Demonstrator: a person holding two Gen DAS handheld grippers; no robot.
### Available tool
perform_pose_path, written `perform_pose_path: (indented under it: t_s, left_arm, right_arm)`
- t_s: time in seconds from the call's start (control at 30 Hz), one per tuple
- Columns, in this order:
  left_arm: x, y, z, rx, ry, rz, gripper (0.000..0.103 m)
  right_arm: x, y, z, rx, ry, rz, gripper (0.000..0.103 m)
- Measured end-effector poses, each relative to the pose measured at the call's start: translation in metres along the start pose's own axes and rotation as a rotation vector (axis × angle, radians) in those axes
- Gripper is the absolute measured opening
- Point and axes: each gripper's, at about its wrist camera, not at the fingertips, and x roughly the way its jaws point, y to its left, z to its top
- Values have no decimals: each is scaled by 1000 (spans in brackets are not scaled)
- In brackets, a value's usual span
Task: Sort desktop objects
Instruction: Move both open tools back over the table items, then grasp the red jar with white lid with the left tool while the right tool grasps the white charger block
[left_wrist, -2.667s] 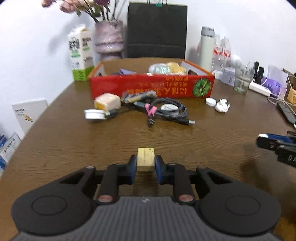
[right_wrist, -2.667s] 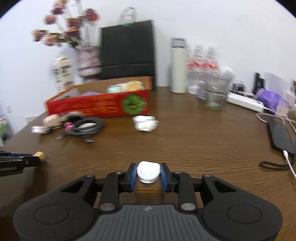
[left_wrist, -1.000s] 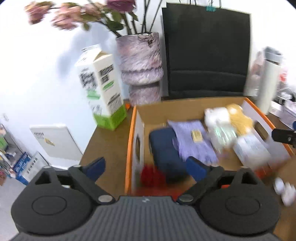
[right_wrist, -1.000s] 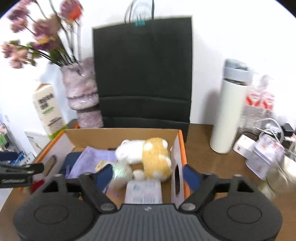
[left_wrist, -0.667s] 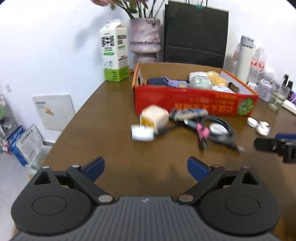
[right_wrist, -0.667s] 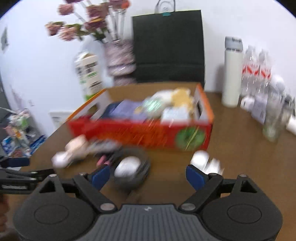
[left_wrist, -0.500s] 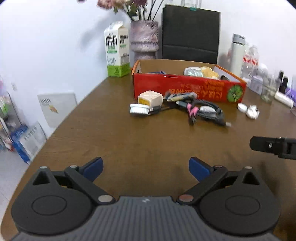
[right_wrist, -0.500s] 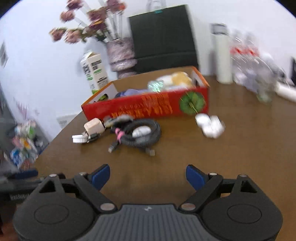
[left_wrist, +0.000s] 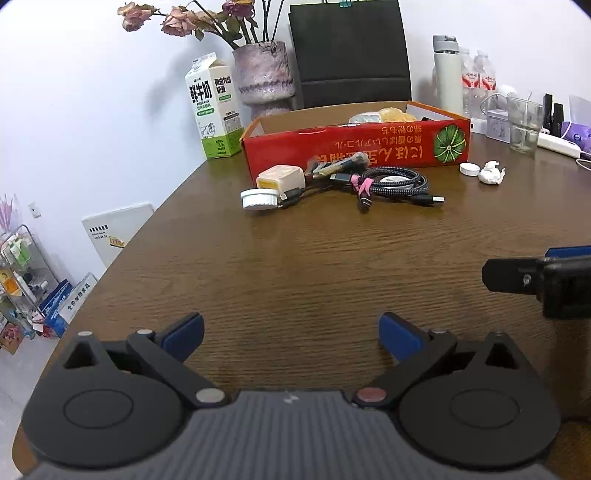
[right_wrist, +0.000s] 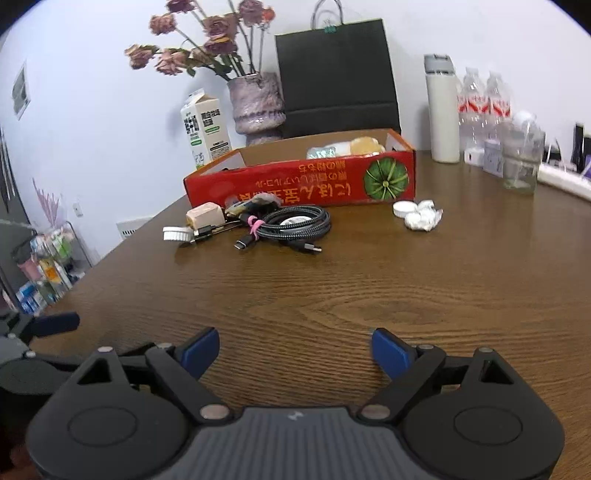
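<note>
The fingers of the left gripper (left_wrist: 290, 332) and right gripper (right_wrist: 294, 349) stand wide apart, holding nothing. Loose items wait before the red cardboard box (left_wrist: 354, 147) in the upper middle of the frame, probably their destination.

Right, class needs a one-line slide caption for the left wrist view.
Open left gripper above a wooden table, facing coiled cables and a red box.

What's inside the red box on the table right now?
Over the red box front wall, only a pale wrapped packet and a yellowish soft item show at the right end. That wall hides anything lower down.
</note>
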Motion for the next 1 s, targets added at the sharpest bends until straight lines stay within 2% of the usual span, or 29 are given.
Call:
perform_pose_path:
  t_s: [0.07, 0.17, 0.3, 0.47, 0.53, 0.6, 0.67, 0.73, 0.83, 0.93, 1.0]
  left_arm:
    - [1, 1, 1, 1, 7, -7, 103]
    - [6, 12, 16, -22, 23, -42, 103]
    - [16, 36, 49, -35, -47, -41, 103]
    - [65, 73, 90, -63, -43, -131, 103]
    - [84, 77, 101, -63, -32, -159, 103]
    - [101, 75, 106, -31, -64, -176, 102]
    - [114, 74, 106, -39, -69, -194, 101]
    - [123, 75, 105, -55, -61, -213, 92]
    - [137, 82, 101, -92, 2, -204, 71]
    - [140, 89, 96, -108, 20, -204, 54]
    - [139, 92, 95, -107, 12, -197, 30]
  right_arm:
    - [1, -3, 0, 30, 6, 5, 89]
    - [1, 1, -2, 4, 5, 10, 89]
    - [2, 8, 5, -61, 19, 25, 89]
    - [-1, 6, 33, -70, -38, 47, 89]
    - [2, 6, 49, -76, -63, 44, 89]
    - [7, 9, 63, -79, -79, 46, 89]
    - [13, 13, 79, -92, -106, 78, 89]
    - [21, 20, 91, -115, -123, 122, 89]
    - [44, 37, 110, -187, -114, 174, 85]
    - [77, 58, 125, -254, -90, 212, 82]
    - [101, 70, 133, -269, -44, 246, 77]
